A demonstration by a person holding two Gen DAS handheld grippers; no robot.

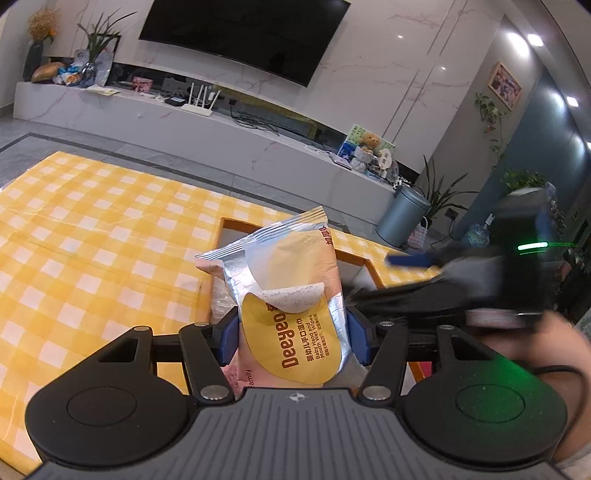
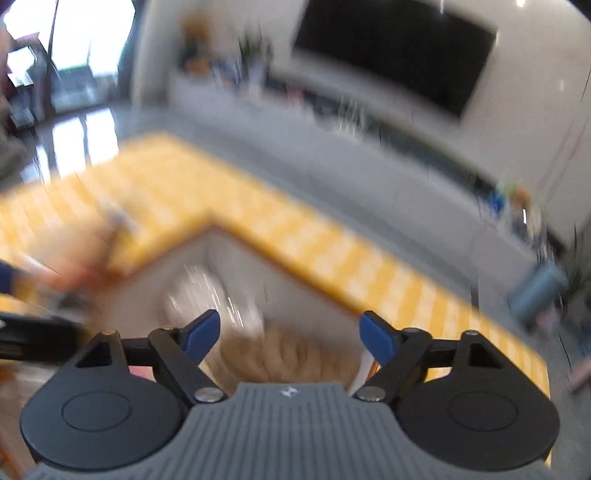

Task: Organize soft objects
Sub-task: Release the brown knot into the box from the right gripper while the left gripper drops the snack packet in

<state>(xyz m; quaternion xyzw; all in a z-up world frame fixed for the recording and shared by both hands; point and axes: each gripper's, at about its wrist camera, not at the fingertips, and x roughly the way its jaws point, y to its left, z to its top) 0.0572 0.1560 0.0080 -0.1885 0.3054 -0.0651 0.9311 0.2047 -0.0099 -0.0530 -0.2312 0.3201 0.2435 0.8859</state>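
My left gripper (image 1: 291, 338) is shut on a pink and silver pack of baby wet wipes (image 1: 288, 291) with a yellow label, held upright above a wooden-rimmed box (image 1: 236, 222) set in the yellow checked table (image 1: 92, 236). My right gripper (image 2: 290, 334) is open and empty, hovering over the same box (image 2: 229, 254); its view is motion-blurred. A tan, plush-looking thing (image 2: 291, 354) and a shiny wrapped thing (image 2: 199, 295) lie inside the box under it. The right gripper also shows in the left wrist view (image 1: 410, 260), to the right of the pack.
A white TV bench (image 1: 221, 125) with clutter and a wall TV (image 1: 243, 33) stand beyond the table. A grey bin (image 1: 402, 216) and potted plants (image 1: 439, 192) stand on the floor at right.
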